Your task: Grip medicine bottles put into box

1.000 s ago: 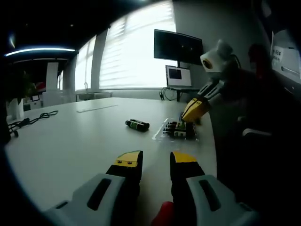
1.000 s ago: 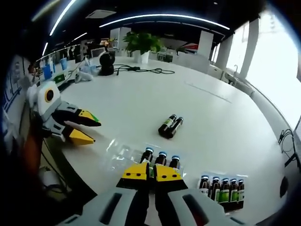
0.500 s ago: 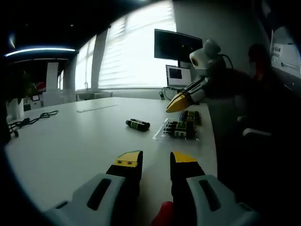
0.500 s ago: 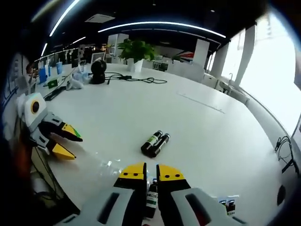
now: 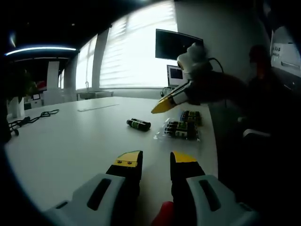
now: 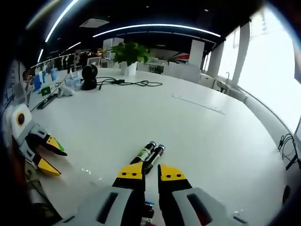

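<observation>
Looking along the left yellow-tipped grey tool (image 5: 155,162), jaws parted with nothing between them, hovering low over the big white oval tabletop (image 5: 70,141). Further out on that tabletop, two small dark medicine bottles with green labels (image 5: 138,124) lying on their sides, touching each other. Just beside them to the right, a clear plastic box (image 5: 178,130) with a row of similar dark bottles lying in it, and a second batch of the same kind of bottles (image 5: 191,117) just behind it. Floating above the box, coming in from the right: the right yellow-tipped tool (image 5: 164,103), tips drawn near each other, can't tell from this angle if anything's pinched. Dark monitor (image 5: 178,45) and bright blinds (image 5: 131,52) at the back.

From the right gripper view, same right tool (image 6: 151,172) with jaws only slightly apart, not clenched on anything visible, sitting right over the loose pair of bottles (image 6: 148,156) — tips just short of them, not touching as far as can be made out. Small blue-capped bottle (image 6: 148,208) peeking up between the tool's arms at the bottom. Left tool (image 6: 47,153) off at the left edge, jaws spread wide. Potted green plant (image 6: 129,55), black cable (image 6: 131,83) and a round black gadget (image 6: 88,75) on the far side of the tabletop.
</observation>
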A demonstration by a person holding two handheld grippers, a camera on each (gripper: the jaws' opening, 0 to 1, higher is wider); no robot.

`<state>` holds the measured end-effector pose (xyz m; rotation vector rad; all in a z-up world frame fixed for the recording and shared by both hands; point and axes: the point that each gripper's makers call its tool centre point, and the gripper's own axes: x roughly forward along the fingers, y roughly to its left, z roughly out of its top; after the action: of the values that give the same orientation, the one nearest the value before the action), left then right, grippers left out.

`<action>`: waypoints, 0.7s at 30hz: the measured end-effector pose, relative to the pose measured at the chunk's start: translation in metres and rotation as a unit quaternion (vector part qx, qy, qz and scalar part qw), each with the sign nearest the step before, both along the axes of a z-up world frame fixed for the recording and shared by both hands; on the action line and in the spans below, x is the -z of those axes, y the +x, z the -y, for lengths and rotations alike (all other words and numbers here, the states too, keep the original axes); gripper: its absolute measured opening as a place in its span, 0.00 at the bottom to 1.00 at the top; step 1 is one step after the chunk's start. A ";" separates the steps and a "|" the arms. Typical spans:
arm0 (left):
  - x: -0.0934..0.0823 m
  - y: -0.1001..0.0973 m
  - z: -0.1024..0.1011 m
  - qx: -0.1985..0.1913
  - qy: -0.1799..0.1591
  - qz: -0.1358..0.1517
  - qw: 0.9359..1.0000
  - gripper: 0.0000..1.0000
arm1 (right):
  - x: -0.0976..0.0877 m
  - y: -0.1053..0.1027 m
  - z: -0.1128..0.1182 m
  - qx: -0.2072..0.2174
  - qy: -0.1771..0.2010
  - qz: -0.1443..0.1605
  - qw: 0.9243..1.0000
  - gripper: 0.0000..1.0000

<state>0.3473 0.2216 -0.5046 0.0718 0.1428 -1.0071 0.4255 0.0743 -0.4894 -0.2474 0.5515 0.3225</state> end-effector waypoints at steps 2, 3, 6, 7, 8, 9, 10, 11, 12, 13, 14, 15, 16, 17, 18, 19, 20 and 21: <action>0.000 0.000 0.000 0.000 0.000 0.000 1.000 0.18 | 0.002 0.005 0.000 -0.002 -0.001 -0.001 1.000 0.06; 0.000 0.000 0.000 0.000 0.001 0.000 1.000 0.18 | 0.003 0.007 0.000 0.000 -0.001 -0.003 1.000 0.06; 0.000 0.000 0.000 -0.001 0.001 0.000 1.000 0.18 | 0.007 0.013 -0.001 -0.001 -0.001 -0.009 1.000 0.07; 0.000 0.001 0.000 -0.001 0.000 -0.001 1.000 0.18 | 0.007 0.014 -0.001 -0.003 -0.002 -0.009 1.000 0.07; 0.000 0.001 0.000 -0.002 -0.001 -0.001 1.000 0.18 | 0.008 0.016 -0.002 -0.004 0.000 -0.011 1.000 0.07; 0.000 0.001 0.000 -0.003 0.000 -0.001 1.000 0.18 | 0.010 0.017 -0.002 -0.003 0.000 -0.014 1.000 0.07; 0.000 0.001 0.000 -0.003 0.000 -0.001 1.000 0.18 | 0.012 0.019 -0.002 -0.004 -0.001 -0.016 1.000 0.07; 0.000 0.001 0.000 -0.002 0.000 -0.001 1.000 0.18 | 0.014 0.020 -0.001 -0.002 -0.001 -0.018 1.000 0.07; 0.000 0.001 0.000 -0.002 0.001 -0.001 1.000 0.18 | 0.016 0.022 -0.001 -0.001 0.000 -0.019 1.000 0.07; 0.000 0.001 0.000 -0.003 0.001 -0.001 1.000 0.18 | 0.017 0.022 0.000 0.000 0.000 -0.021 1.000 0.07; 0.000 0.001 0.000 -0.003 0.000 -0.001 1.000 0.18 | 0.017 0.024 0.000 0.002 0.001 -0.021 1.000 0.07; 0.000 0.001 0.000 -0.002 -0.001 -0.001 1.000 0.18 | 0.017 0.025 0.000 0.002 0.001 -0.021 1.000 0.07; 0.000 0.001 0.000 -0.003 -0.002 -0.001 1.000 0.18 | 0.017 0.025 -0.001 0.003 0.002 -0.021 1.000 0.07; -0.001 0.001 0.000 -0.003 -0.002 -0.001 1.000 0.18 | 0.017 0.026 -0.001 0.003 0.004 -0.021 1.000 0.07; 0.000 0.001 0.000 -0.003 -0.002 -0.001 1.000 0.18 | 0.017 0.026 -0.002 0.003 0.004 -0.022 1.000 0.07; 0.000 0.001 0.000 -0.002 -0.001 -0.001 1.000 0.18 | 0.018 0.027 -0.002 0.003 0.004 -0.022 1.000 0.07; 0.000 0.001 0.000 -0.002 0.000 -0.001 1.000 0.18 | 0.018 0.028 -0.002 0.003 0.004 -0.022 1.000 0.07; 0.000 0.001 0.000 -0.002 0.000 -0.001 1.000 0.18 | 0.018 0.029 -0.002 0.004 0.003 -0.022 1.000 0.07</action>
<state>0.3483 0.2217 -0.5045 0.0697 0.1440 -1.0023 0.4543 0.0760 -0.5078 -0.2318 0.5949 0.3230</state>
